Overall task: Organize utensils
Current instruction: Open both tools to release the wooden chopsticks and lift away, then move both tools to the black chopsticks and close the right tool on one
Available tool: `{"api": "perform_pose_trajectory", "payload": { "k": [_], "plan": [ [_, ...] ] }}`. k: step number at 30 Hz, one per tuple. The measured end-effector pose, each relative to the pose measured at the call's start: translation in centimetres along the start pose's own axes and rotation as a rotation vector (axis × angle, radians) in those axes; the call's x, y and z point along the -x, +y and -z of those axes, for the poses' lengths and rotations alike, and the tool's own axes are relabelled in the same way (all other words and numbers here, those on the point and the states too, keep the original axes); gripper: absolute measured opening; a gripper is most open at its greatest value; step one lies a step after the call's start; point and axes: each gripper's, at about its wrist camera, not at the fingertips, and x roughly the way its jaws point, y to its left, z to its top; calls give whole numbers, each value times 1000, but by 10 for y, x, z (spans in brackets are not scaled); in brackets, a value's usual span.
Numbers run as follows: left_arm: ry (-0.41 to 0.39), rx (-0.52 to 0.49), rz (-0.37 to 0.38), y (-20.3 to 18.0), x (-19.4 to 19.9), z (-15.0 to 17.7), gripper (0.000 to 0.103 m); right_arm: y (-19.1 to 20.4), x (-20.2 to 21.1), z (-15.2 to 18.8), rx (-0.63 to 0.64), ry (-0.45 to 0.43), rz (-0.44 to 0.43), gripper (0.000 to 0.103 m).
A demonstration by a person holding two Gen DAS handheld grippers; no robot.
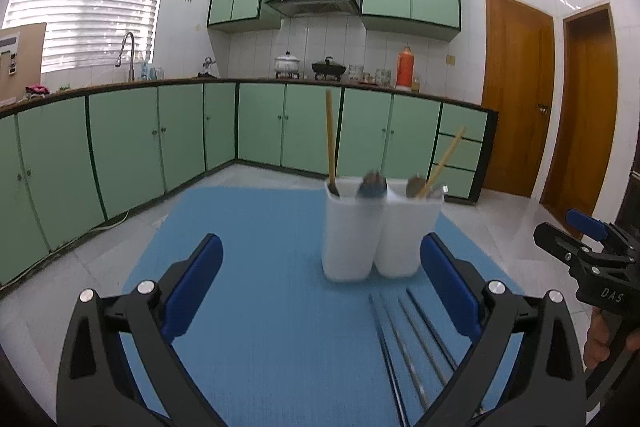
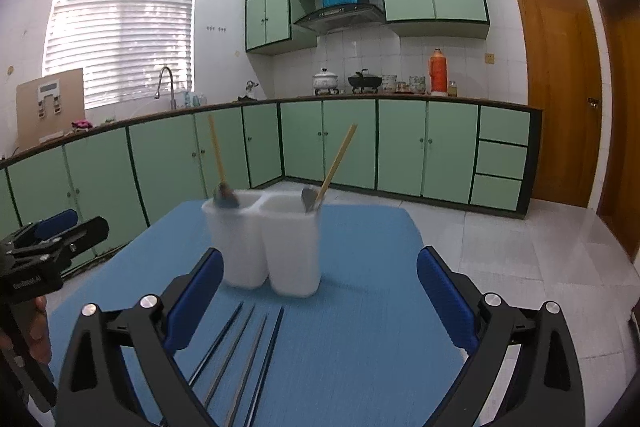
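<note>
A white two-compartment utensil holder [image 1: 374,231] [image 2: 272,243] stands on the blue mat [image 1: 260,307] [image 2: 360,287]. It holds spoons and two wooden chopsticks [image 1: 330,139] [image 2: 338,159] that stick up. Several dark metal chopsticks [image 1: 404,339] [image 2: 244,351] lie on the mat in front of the holder. My left gripper [image 1: 320,259] is open and empty, with the holder ahead between its blue pads. My right gripper [image 2: 320,271] is open and empty too, with the holder ahead on its left side. Each gripper shows at the edge of the other's view.
Green floor cabinets [image 1: 160,139] and a counter with pots [image 2: 326,81] and an orange flask [image 2: 438,73] run along the far walls. Wooden doors [image 1: 516,95] stand at the right. Pale floor tiles [image 2: 500,247] surround the table.
</note>
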Motion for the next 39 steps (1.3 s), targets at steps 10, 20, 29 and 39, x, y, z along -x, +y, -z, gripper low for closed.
{"api": "perform_pose_trajectory", "payload": {
  "k": [10, 20, 29, 39],
  "plan": [
    [82, -3, -7, -2, 28, 54, 96, 20, 32, 62, 28, 57, 21, 95],
    [163, -33, -27, -6, 39, 102, 96, 37, 39, 118, 49, 129, 26, 94],
    [187, -6, -37, -4, 47, 127, 96, 50, 46, 144, 86, 118, 33, 74],
    [185, -6, -42, -10, 52, 136, 96, 53, 46, 156, 80, 112, 40, 57]
  ]
}}
